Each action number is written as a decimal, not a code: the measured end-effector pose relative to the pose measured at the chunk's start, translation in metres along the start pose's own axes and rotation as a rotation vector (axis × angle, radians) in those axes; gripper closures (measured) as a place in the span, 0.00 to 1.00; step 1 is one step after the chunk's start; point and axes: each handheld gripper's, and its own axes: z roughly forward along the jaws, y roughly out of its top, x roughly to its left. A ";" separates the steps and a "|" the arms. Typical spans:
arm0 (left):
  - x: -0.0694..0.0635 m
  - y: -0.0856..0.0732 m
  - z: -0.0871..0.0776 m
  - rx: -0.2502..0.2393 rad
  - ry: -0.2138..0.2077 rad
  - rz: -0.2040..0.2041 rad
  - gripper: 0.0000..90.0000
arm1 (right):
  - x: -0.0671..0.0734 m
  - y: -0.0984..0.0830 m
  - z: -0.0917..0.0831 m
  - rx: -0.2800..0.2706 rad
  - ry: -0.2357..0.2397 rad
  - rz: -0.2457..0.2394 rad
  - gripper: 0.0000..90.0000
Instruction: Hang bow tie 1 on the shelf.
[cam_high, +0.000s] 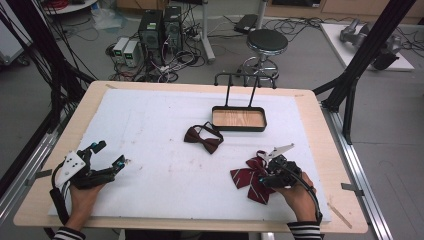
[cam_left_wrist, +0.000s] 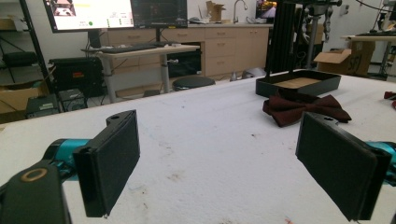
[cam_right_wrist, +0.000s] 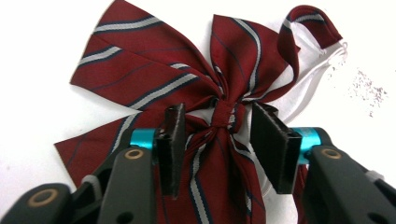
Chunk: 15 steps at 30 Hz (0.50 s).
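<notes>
Right gripper (cam_right_wrist: 217, 140) at the tabletop's front right edge, jaws part-open astride the striped bow's (cam_right_wrist: 187, 88) knot, not yet pinching; left gripper (cam_left_wrist: 219, 163) wide open, empty, parked front left.

1. My worktop (cam_high: 320, 165): pale wood w/ rounded corners, white mat (cam_high: 165, 150) over most of it, a few small stains.
2. Floor (cam_high: 310, 65): grey, w/ loose cables (cam_high: 175, 62) tangled behind the worktop.
3. Two black PC towers (cam_high: 161, 29) on the floor, two small white boxes (cam_high: 126, 51) beside them.
4. Round black stool (cam_high: 267, 42) on a chrome base, just past the far edge.
5. Black frame posts (cam_high: 367, 47) at the right, metal rails along both sides.
6. Far wall: light wood drawer cabinets (cam_left_wrist: 224, 46), counter w/ a tap (cam_left_wrist: 239, 7).
7. Desk (cam_left_wrist: 140, 51) w/ keyboard, two monitors (cam_left_wrist: 116, 13) above, both lit.
8. Cardboard box (cam_left_wrist: 345, 60) at the right.
</notes>
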 end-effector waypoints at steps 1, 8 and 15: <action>0.000 0.000 0.000 -0.002 0.000 -0.002 0.16 | 0.000 0.001 0.000 0.010 -0.004 0.005 0.65; 0.000 0.000 0.000 0.000 0.000 0.000 0.16 | -0.002 0.000 0.004 0.033 -0.006 0.019 0.73; 0.000 0.000 0.000 0.000 0.000 0.000 0.16 | -0.003 0.000 0.004 0.039 -0.025 0.029 0.83</action>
